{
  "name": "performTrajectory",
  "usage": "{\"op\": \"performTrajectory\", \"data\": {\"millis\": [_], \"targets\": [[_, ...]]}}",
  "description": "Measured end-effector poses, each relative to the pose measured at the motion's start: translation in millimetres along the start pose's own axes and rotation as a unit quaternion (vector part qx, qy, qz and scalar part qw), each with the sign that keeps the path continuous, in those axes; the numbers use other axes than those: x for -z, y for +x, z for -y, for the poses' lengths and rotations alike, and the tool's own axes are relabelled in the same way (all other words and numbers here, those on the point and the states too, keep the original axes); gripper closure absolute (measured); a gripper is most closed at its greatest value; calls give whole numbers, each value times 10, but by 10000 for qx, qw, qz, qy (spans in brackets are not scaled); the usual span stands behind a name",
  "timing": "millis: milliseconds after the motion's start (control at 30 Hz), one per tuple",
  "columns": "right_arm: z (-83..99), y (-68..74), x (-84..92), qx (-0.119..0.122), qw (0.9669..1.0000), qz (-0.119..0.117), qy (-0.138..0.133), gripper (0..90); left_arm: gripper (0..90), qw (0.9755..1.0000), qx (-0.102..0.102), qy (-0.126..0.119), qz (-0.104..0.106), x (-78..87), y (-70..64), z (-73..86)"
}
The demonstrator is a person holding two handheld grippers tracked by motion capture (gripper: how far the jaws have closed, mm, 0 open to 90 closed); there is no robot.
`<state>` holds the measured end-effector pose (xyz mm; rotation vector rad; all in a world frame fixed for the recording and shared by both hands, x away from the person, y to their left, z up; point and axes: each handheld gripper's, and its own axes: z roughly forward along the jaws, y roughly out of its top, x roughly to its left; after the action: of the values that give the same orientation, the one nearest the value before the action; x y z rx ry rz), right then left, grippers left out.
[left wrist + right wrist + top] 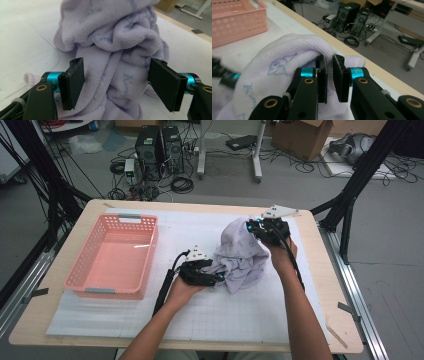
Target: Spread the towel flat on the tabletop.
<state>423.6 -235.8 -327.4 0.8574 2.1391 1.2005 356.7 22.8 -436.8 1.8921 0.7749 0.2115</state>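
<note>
The right hand-held gripper (329,75) is clamped on a fold at the top of the lilac towel (242,255), its two black jaws nearly together with the cloth pinched between them, and it holds that fold raised above the table (310,320). The left hand-held gripper (116,82) sits lower, at the towel's near-left side, with its jaws spread wide; a bunched column of cloth lies between the pads (77,80), the left pad touching it and the right standing clear, so it is open rather than gripping. The towel hangs from the right grip in a crumpled heap whose lower folds rest on the white gridded mat (215,320), right of the middle of the table. It looks soft, light and limp (terry cloth, with faint blue printing), so it will likely sag and trail wherever it is not held, and a thin pinch of one layer should hold well since the weave is not slippery. A hem or corner would be the better place for the left grip, though the folds hide where those lie. The pink basket (100,287) stands well apart on the left of the mat, with bare mat between. The table's far edge is near the right gripper, so room to spread the cloth lies mainly toward the person and leftward.
</note>
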Motion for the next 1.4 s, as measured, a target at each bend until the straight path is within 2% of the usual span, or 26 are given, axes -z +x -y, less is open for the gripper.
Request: {"op": "performTrajectory", "data": {"millis": [100,167,200,233,267,333,367,400,433,467,567,600,633,667,700,767,800,833,867,900,933,1000,1167,1300,1367,1400], "targets": [[-87,-84,-182,-208,9996,198,73,827,312,10000,-16,75,6,-34,-8,-3],[-134,-136,-262,-316,9985,450,64,827,355,9997,-110,215,9,-71,-16,3],[-134,-136,-262,-316,9985,450,64,827,407,9997,-110,215,9,-71,-16,3],[-161,-196,-315,-521,9962,680,125,826,480,9991,-182,366,75,-79,-8,19],[-162,-228,-329,-560,9955,748,143,821,552,9991,-182,366,75,-79,-8,19],[-141,-266,-332,-653,9949,749,158,728,731,9990,-178,388,151,-27,26,13],[-124,-282,-330,-714,9946,713,232,608,764,9992,-116,339,182,5,48,3],[-105,-292,-323,-779,9938,730,317,552,781,9992,-116,339,182,5,48,3],[-80,-296,-298,-814,9939,659,341,544,790,9996,-10,222,201,64,75,-12],[-80,-296,-298,-814,9939,659,341,544,794,9996,-10,222,201,64,75,-12],[45,-317,-85,-757,9951,598,206,522,800,9998,-3,41,194,195,75,-28],[45,-317,-85,-757,9951,598,206,522,801,9998,-3,41,194,195,75,-28],[137,-329,45,-735,9953,601,194,525,802,9997,15,-101,221,282,92,-33],[194,-332,107,-761,9951,587,240,524,802,9997,15,-101,221,282,92,-33],[263,-335,167,-772,9949,587,281,525,802,9995,50,-244,209,370,103,-29],[431,-316,270,-829,9943,550,386,524,802,9993,53,-323,187,450,119,-17],[431,-316,270,-829,9943,550,386,524,802,9993,53,-323,187,450,119,-17],[525,-296,315,-863,9940,520,433,517,802,9992,55,-347,173,486,124,-11],[728,-238,395,-1019,9929,405,453,520,804,9991,63,-385,171,522,130,-5],[728,-238,395,-1019,9929,405,453,520,804,9990,58,-421,162,557,136,0],[912,-176,452,-1106,9918,361,523,520,806,9987,60,-492,140,628,134,6],[1052,-133,474,-1283,9887,284,716,500,807,9985,32,-533,94,702,131,16],[1301,-62,472,-1479,9836,313,983,510,809,9981,48,-615,-4,865,145,64],[1396,-17,418,-1565,9810,406,1073,580,809,9979,48,-639,-64,946,151,134],[1409,1,389,-1573,9802,394,1137,590,809,9980,33,-630,-89,962,156,151],[1426,35,320,-1610,9795,276,1177,606,809,9979,52,-638,-91,991,165,182]]}}
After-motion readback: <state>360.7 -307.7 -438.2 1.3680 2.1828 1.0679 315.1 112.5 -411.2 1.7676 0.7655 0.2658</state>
